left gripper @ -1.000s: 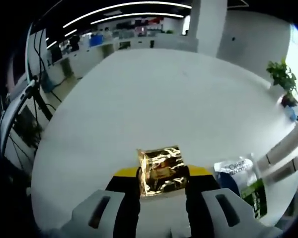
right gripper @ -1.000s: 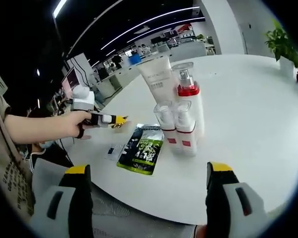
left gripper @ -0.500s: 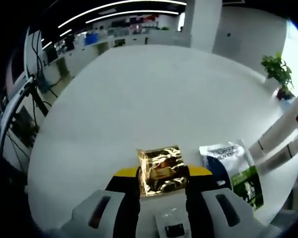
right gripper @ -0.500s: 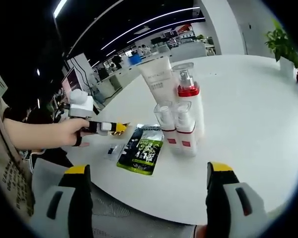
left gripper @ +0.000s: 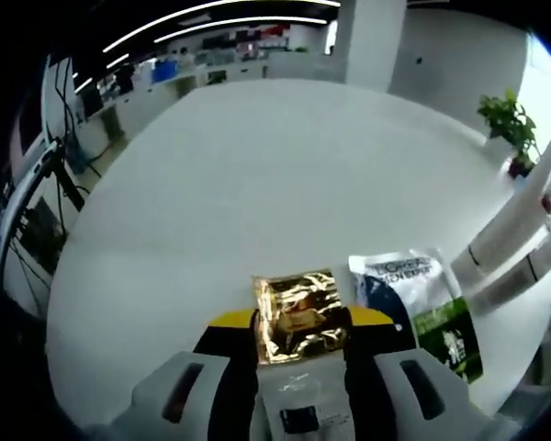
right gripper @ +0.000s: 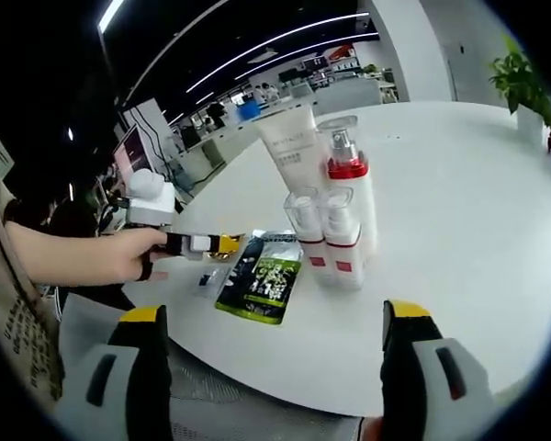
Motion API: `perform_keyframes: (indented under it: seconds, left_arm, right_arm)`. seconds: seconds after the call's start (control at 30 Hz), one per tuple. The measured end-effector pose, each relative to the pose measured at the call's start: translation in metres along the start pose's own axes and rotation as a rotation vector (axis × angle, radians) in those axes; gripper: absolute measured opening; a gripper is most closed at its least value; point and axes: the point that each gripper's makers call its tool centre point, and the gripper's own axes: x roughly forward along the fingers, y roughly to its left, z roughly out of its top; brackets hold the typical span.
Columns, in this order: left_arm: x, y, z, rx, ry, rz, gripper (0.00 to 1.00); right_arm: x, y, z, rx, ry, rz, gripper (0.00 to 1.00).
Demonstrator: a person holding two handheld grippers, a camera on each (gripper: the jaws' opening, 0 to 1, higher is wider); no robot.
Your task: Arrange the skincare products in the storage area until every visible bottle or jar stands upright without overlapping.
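My left gripper (left gripper: 298, 322) is shut on a small gold foil sachet (left gripper: 297, 314), held just above the white round table (left gripper: 257, 175). A hand carries that left gripper (right gripper: 222, 244) close to a green-and-black sachet (right gripper: 262, 276), which also lies just right of the gold one as the green-and-black sachet (left gripper: 421, 308). Under my left jaws lies a small clear sachet (left gripper: 298, 418). A white tube (right gripper: 294, 142), a pump bottle with a red collar (right gripper: 347, 175) and two small clear-capped bottles (right gripper: 305, 230) (right gripper: 342, 237) stand upright together. My right gripper (right gripper: 275, 317) is open and holds nothing, near the table's front edge.
The white bottles (left gripper: 505, 253) rise at the right edge of the left gripper view. A potted plant (left gripper: 510, 124) stands beyond the table. The person's arm (right gripper: 64, 253) reaches in from the left. Desks and screens (right gripper: 147, 129) lie past the table's far side.
The left gripper with the gold sachet has moved toward the green-and-black sachet, which now sits closer in its view; the clear sachet has come in under the jaws. The right gripper has stayed still.
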Motion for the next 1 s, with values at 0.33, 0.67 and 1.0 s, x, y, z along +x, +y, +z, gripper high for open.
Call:
perform_keyframes:
  seconds: [0.33,0.67,1.0]
  left_arm:
    - [0.0051,-0.0002,-0.0045,0.034,0.008,0.002,0.36]
    - [0.0056,-0.0008,-0.0052,0.027,0.011,0.003,0.38]
    - [0.0015,-0.0034,-0.004,0.039,0.01,-0.019,0.42]
  right_arm:
    - [0.0001,-0.0004,-0.0002,0.004,0.0,-0.001,0.97]
    - [-0.0005,-0.0007,0.0005,0.005,-0.004,-0.002,0.97]
    - [-0.0003,0.0,0.0012,-0.002,-0.006,0.0,0.97]
